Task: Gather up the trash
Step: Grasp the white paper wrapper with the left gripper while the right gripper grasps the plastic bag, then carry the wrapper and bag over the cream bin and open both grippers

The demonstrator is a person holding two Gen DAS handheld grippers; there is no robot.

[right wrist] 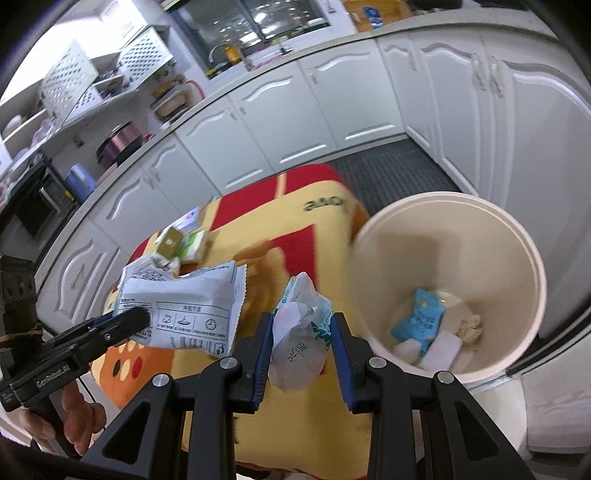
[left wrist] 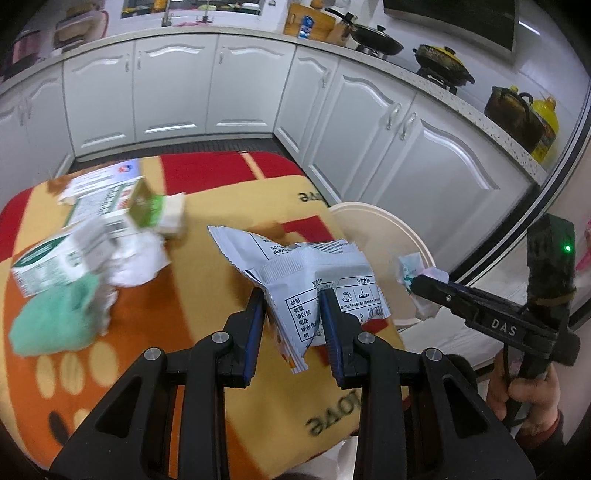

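White printed sachet [left wrist: 314,277] is clamped in the left tool [left wrist: 291,295], held above the orange tabletop [left wrist: 207,332]. The right tool [right wrist: 301,325] pinches a crumpled wrapper [right wrist: 299,332] beside the cream bin [right wrist: 517,240].

Both views are pretty bright, lit evenly from overhead, so shadows stay soft. Glossy white cabinet doors [left wrist: 436,147] throw streaky glare. Heavy fisheye bending curves the countertop [right wrist: 229,92], and the corners go black. Motion blur smears the boxes [left wrist: 92,221] on the left of the table and the bin rim [right wrist: 369,229]; box print is probably unreadable. The window [right wrist: 251,22] looks dark.
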